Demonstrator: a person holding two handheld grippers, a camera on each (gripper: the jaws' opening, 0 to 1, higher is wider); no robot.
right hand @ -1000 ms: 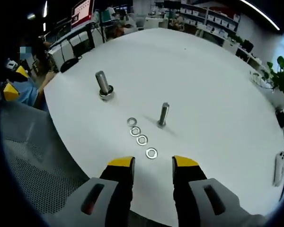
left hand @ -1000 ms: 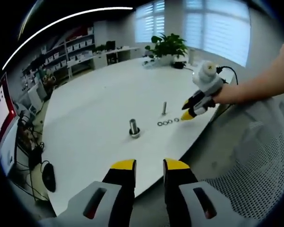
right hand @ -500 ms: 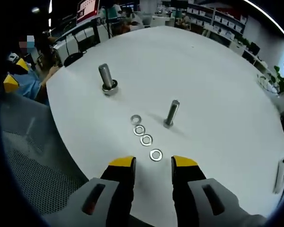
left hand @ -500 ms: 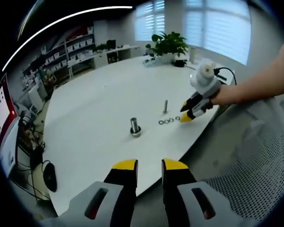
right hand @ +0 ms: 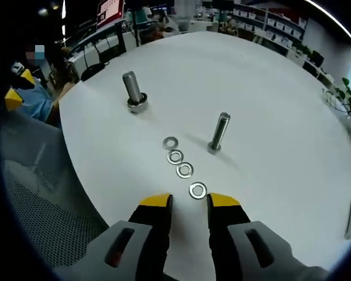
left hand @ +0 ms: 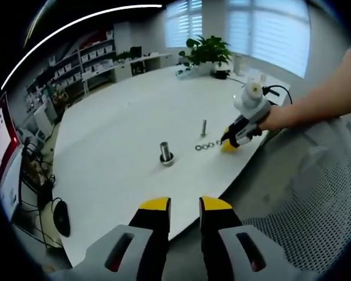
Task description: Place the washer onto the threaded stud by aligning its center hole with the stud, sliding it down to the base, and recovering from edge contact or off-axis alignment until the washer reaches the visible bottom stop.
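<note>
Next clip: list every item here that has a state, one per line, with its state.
Washers: four, flat on the table in a row, none on a stud.
Thin stud: upright, bare.
Thick stud: upright on its base, bare.
Right tongs: open, empty, tips beside the nearest washer.
Left tongs: open, empty, off the table edge.
</note>
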